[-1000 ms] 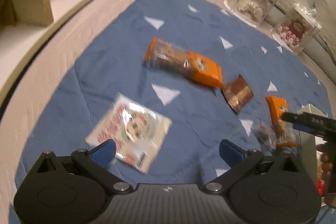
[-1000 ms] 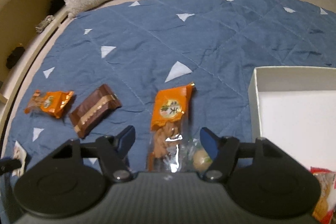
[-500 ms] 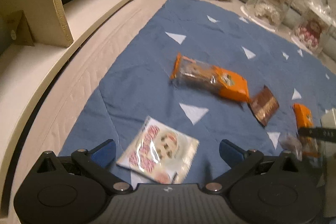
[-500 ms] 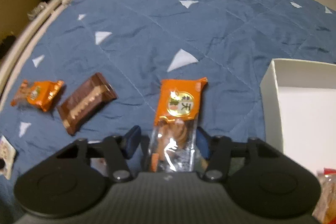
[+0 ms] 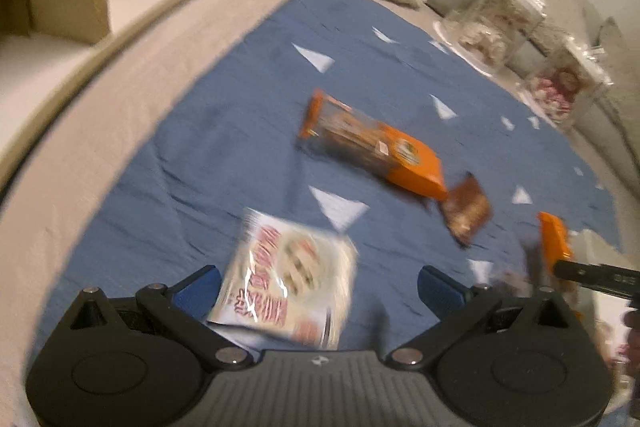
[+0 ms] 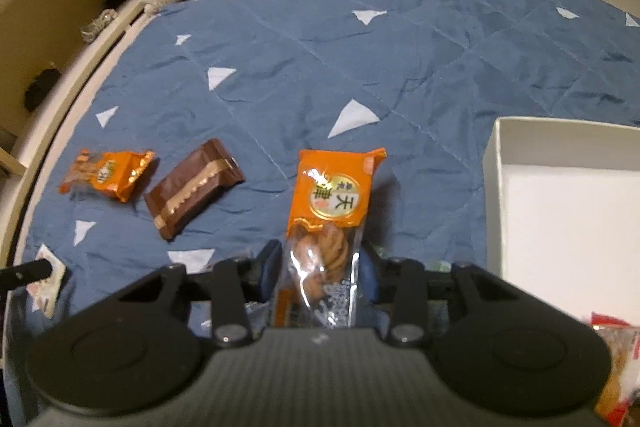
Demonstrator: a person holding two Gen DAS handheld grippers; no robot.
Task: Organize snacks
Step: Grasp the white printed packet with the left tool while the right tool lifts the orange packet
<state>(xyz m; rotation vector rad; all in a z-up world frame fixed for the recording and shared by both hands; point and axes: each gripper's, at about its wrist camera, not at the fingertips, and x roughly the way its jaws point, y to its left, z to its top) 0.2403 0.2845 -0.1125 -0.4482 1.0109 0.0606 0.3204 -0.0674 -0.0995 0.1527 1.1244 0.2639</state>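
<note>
The right hand-held gripper (image 6: 318,271) is clenched on the clear end of an orange twist-snack packet (image 6: 330,219), near the left wall of the white box (image 6: 491,187) on the blue quilt (image 6: 400,67). The left hand-held gripper (image 5: 318,285) is spread wide, its 2 fingers flanking a white cookie packet (image 5: 288,279) near the quilt's left edge.

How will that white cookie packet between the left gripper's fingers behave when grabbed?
The white cookie packet looks like thin, glossy film, so probably light, floppy and slippery. It lies flat on the blue quilt; the open left gripper may struggle to catch an edge.
</note>
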